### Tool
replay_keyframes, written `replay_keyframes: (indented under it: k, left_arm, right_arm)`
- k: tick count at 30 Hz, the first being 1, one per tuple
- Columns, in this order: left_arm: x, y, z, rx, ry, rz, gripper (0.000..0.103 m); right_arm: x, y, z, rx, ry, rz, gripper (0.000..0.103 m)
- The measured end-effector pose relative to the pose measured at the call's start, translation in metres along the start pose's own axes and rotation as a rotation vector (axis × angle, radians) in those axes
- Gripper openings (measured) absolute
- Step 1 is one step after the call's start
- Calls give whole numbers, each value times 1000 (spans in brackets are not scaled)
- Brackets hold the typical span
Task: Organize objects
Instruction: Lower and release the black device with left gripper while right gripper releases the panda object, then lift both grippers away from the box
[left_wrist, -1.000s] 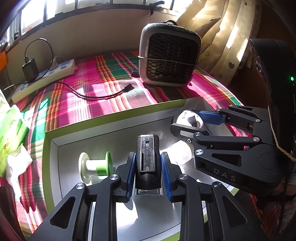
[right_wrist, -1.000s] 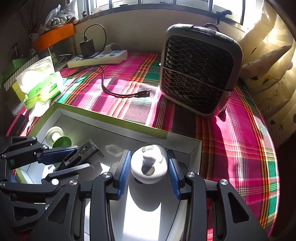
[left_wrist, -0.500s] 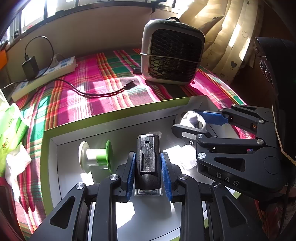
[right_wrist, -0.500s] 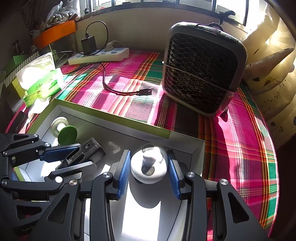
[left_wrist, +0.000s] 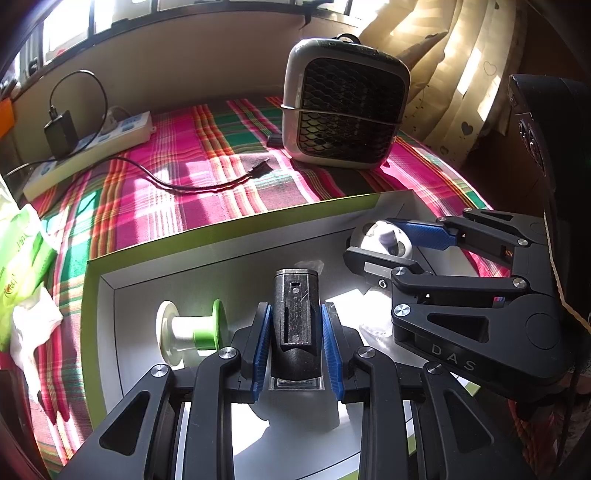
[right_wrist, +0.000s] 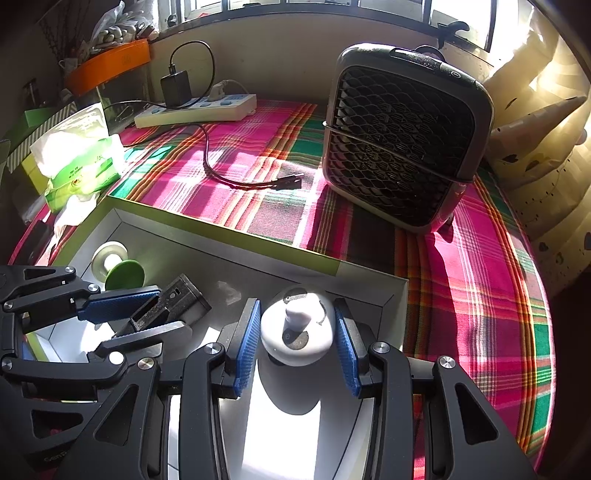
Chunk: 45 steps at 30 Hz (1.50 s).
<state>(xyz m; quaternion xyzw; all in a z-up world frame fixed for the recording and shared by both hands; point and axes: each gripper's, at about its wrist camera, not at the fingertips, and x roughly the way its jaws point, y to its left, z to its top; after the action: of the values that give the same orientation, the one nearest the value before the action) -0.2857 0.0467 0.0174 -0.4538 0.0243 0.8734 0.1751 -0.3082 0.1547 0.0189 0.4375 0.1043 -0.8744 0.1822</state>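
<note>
Two hand-held grippers are at work, and each already carries something over the one open box (left_wrist: 96, 280), the green-rimmed tray with a grey floor that lies at the near edge of the tabletop (right_wrist: 480, 295) with its plaid cloth. Largest on that cloth is the single fan heater (right_wrist: 402, 136), standing toward the far right corner, well clear of the box. One power strip (right_wrist: 199, 110) lies along the far edge with one charger plugged in, its cable trailing toward the middle; one tissue pack (right_wrist: 77, 162) sits at the left edge.

My left hand-held gripper (left_wrist: 295, 336) is narrowed down on one black rectangular block (left_wrist: 295, 314), pads pressing both its sides, held just above the box floor at the near side. My right hand-held gripper (right_wrist: 295, 339) stands wider, its pads closed against one round white knobbed piece (right_wrist: 295, 328), over the box's right corner. One green-and-white spool (left_wrist: 192, 328) lies inside at the left, on its side, touched by neither.

I judge this the placing step: both pieces look ready to set down. The next move calls for lowering each until it rests on the floor, then easing the pads apart without nudging the spool.
</note>
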Motion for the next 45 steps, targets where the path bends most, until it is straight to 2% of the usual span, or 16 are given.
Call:
replay_keyframes:
  k: [6, 14, 26, 37, 45]
  left_arm:
    - [0, 0, 0, -1, 1, 0, 26]
    - [-6, -1, 0, -5, -10, -1, 33]
    - [-30, -6, -9, -1, -48, 19, 35]
    - [-64, -6, -24, -10, -111, 45, 35]
    - [-80, -2, -43, -34, -123, 44, 35]
  right_arm:
    - [-3, -1, 0, 12, -4, -4, 40]
    - [-10, -4, -2, 32, -11, -8, 41]
    - [-38, -2, -7, 55, -59, -13, 41]
    - [-72, 1, -28, 92, -111, -16, 45]
    - [-89, 4, -48, 103, -125, -30, 46]
